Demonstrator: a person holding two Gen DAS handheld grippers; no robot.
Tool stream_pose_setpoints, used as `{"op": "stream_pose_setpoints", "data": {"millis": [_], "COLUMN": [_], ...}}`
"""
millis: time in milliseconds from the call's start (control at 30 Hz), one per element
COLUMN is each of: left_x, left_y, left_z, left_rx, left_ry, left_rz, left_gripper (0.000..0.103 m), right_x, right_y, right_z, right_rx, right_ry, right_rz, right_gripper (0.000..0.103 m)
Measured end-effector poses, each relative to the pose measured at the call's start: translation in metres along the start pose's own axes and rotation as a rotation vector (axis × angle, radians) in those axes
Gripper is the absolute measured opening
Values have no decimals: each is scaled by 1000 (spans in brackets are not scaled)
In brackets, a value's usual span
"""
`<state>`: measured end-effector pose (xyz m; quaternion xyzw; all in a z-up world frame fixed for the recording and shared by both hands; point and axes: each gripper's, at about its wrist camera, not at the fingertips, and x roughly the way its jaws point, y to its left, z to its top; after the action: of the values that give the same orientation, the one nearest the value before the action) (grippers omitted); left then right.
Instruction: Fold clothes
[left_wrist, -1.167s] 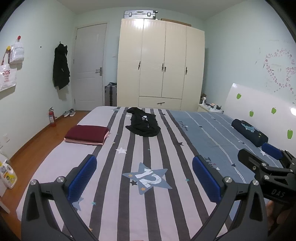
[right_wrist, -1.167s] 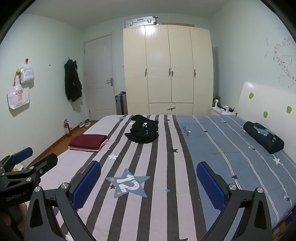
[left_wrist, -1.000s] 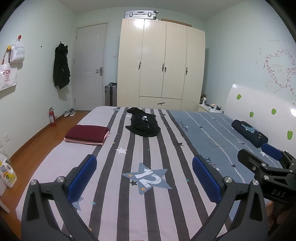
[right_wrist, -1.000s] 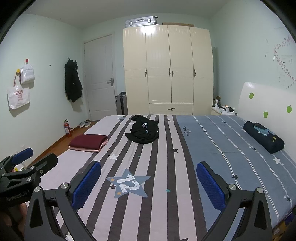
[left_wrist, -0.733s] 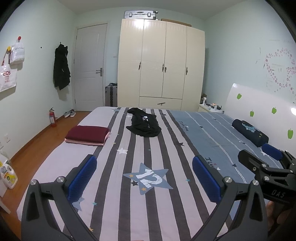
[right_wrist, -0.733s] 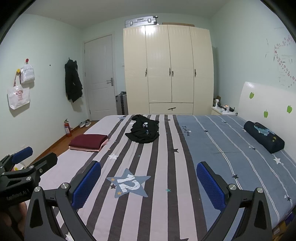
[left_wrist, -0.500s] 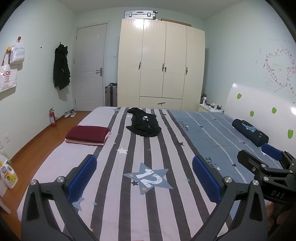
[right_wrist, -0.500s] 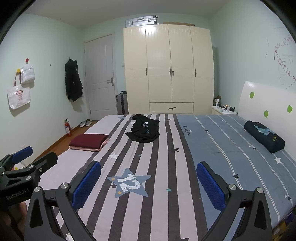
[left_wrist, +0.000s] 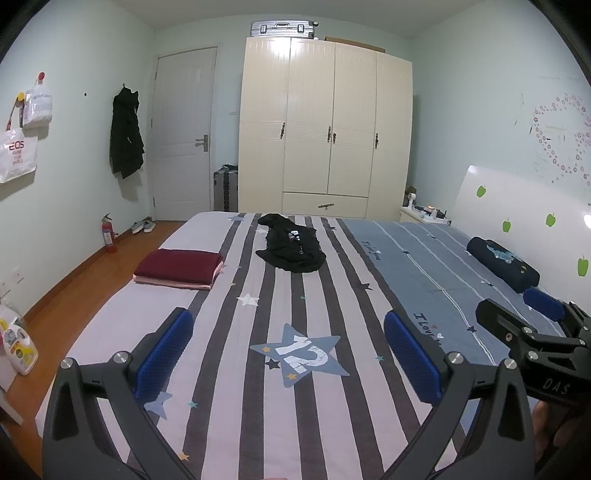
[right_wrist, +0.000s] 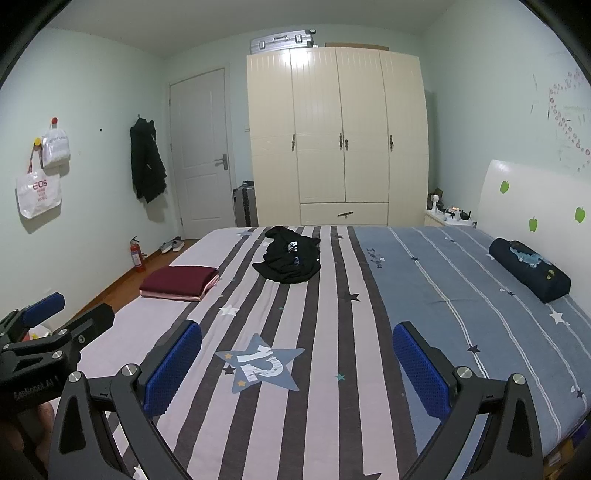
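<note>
Striped bed (left_wrist: 258, 424) bears a crumpled black garment (left_wrist: 291, 249); both tools, left tool (left_wrist: 288, 350) and right tool (right_wrist: 297, 363), spread empty

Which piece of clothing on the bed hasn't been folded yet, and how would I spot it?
Start at the cream wardrobe, then look down to the far end of the striped bed. The black garment lies there in a crumpled heap. The folded maroon and pink stack to its left is flat and square.
</note>
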<state>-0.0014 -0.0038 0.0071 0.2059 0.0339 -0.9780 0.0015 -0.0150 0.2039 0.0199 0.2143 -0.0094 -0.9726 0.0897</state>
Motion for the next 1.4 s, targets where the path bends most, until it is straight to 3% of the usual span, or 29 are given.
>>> {"op": "stream_pose_setpoints", "data": {"millis": [1133,1400], "left_x": [-1,8], "left_y": [-7,-1], "left_z": [-3,-14], "left_rx": [5,14], "left_ry": [-10,29], "left_rz": [6,1], "left_gripper": [102,102], "right_x": [-4,11], "right_y": [-5,-9], "right_z": [3,-5], "right_rx": [2,16], "right_ry": [-7,15], "right_rz": [-2,3], "right_gripper": [102,102]}}
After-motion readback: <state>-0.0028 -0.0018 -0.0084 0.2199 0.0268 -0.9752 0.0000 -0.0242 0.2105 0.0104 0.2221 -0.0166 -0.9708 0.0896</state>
